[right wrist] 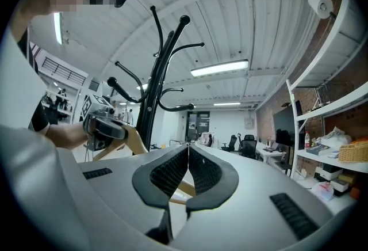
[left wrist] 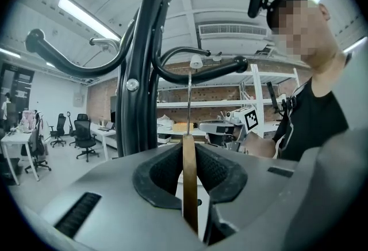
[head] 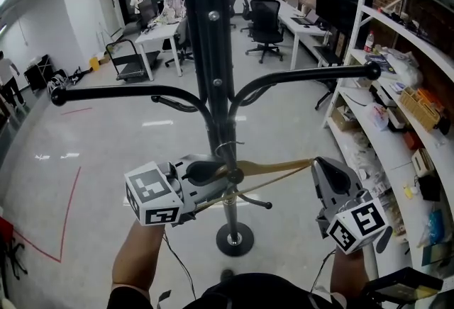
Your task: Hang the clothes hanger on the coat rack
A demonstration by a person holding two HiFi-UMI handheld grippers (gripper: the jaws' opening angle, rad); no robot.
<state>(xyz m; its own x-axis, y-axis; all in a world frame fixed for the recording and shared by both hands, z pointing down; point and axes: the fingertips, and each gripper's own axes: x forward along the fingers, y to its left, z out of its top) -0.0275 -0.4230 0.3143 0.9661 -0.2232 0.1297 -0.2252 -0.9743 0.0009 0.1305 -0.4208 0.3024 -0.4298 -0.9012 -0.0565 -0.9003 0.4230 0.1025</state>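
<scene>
Gripping thin wooden hanger (left wrist: 190, 186) edge-on in the grey left gripper (head: 211, 173), aimed roughly level. Got the grey right gripper (head: 317, 166) level too, pads (right wrist: 169, 178) pinched tip to tip. Bare forearms (head: 138, 258) straight behind each.

Head view: top of the coat rack (head: 211, 52) is cut off by the upper edge. Left tongs (head: 211, 174) cover the left half of the hanger (head: 284, 168). Its hook (head: 225, 152) overlaps the pole, so we can't tell whether it sits on a rack arm. Right gripper view: the hanger end runs behind the pads of the right tongs (right wrist: 187, 149), so we can't confirm a pinch. Items on the shelf (head: 397, 88) are too small to name.
</scene>
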